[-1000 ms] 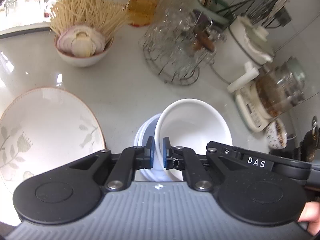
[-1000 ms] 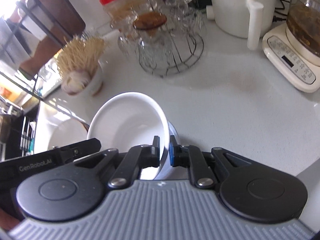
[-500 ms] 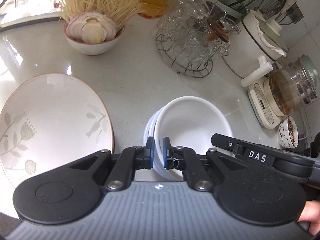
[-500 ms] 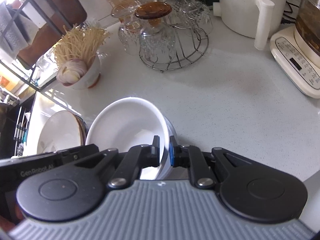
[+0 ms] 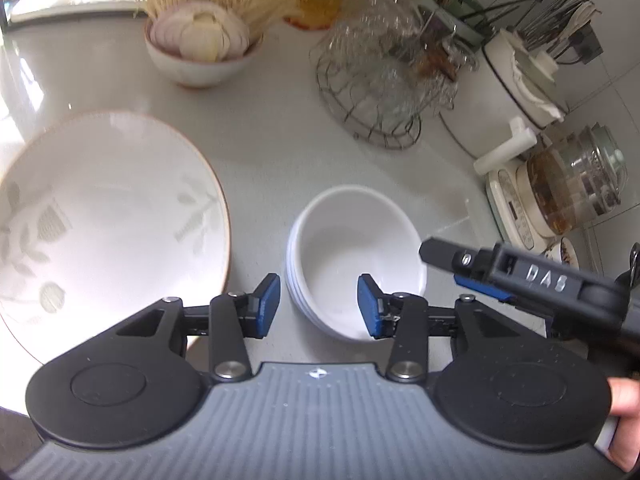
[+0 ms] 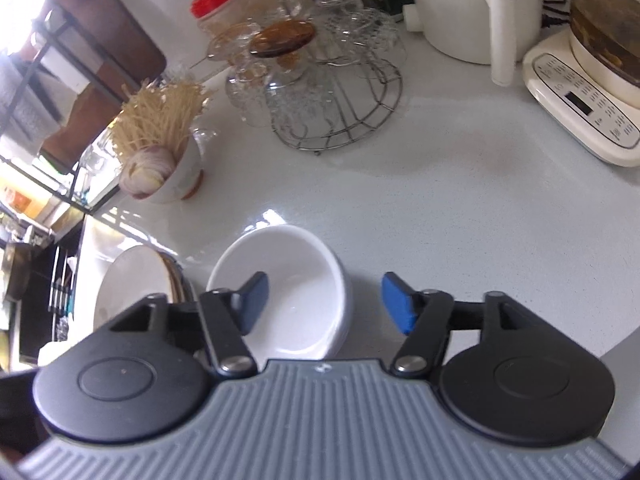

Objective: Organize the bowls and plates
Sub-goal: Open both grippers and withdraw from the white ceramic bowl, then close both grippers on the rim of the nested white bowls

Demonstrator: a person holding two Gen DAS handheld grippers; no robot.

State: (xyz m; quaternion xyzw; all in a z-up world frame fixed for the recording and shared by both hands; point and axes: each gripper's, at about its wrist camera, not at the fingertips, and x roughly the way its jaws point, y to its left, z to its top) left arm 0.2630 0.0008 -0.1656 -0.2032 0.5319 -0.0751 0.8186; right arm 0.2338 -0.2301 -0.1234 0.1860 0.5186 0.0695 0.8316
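A stack of white bowls point(image 5: 352, 256) point(image 6: 288, 292) sits nested on the pale counter. My left gripper point(image 5: 318, 306) straddles the stack's near-left rim; its jaws are opening and the pads stand clear of the rim. My right gripper point(image 6: 326, 302) straddles the right rim, jaws opening, pads off the bowl; one of its fingers point(image 5: 460, 258) reaches in from the right in the left wrist view. A large white plate with leaf pattern point(image 5: 100, 216) point(image 6: 132, 280) lies to the left of the bowls.
A bowl of noodles and garlic point(image 5: 200, 48) point(image 6: 160, 160) stands behind the plate. A wire rack of glasses point(image 5: 384, 80) point(image 6: 320, 80), a white pot point(image 5: 508, 92), a glass kettle on its base point(image 5: 560, 196) point(image 6: 588, 92) and a utensil holder point(image 5: 452, 0) line the back.
Both grippers were shut on the top white bowl, tilted over the stack. The bowl now sits level in the stack, and both grippers have opened off its rim.
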